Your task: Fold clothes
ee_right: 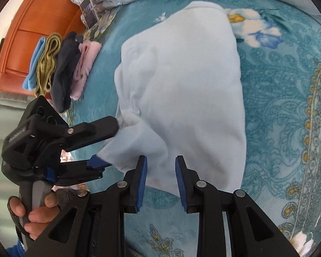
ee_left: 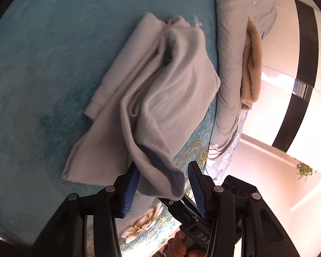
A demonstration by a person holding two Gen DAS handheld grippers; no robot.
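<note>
A pale grey-blue garment (ee_left: 158, 94) lies partly folded on the teal bedspread; in the right wrist view (ee_right: 182, 90) it shows as a broad smooth panel. My left gripper (ee_left: 162, 171) is open, and a lifted corner of the garment hangs between its blue pads (ee_left: 130, 190). It also shows in the right wrist view (ee_right: 109, 145), jaws apart around the garment's near-left corner. My right gripper (ee_right: 161, 175) is open and empty, just above the garment's near edge.
A row of folded clothes (ee_right: 62, 68) in blue, olive, dark navy and pink lies at the left by an orange wooden headboard (ee_right: 40, 21). A rolled grey floral quilt (ee_left: 235, 68) with a tan towel (ee_left: 252, 62) lies along the bed's far side.
</note>
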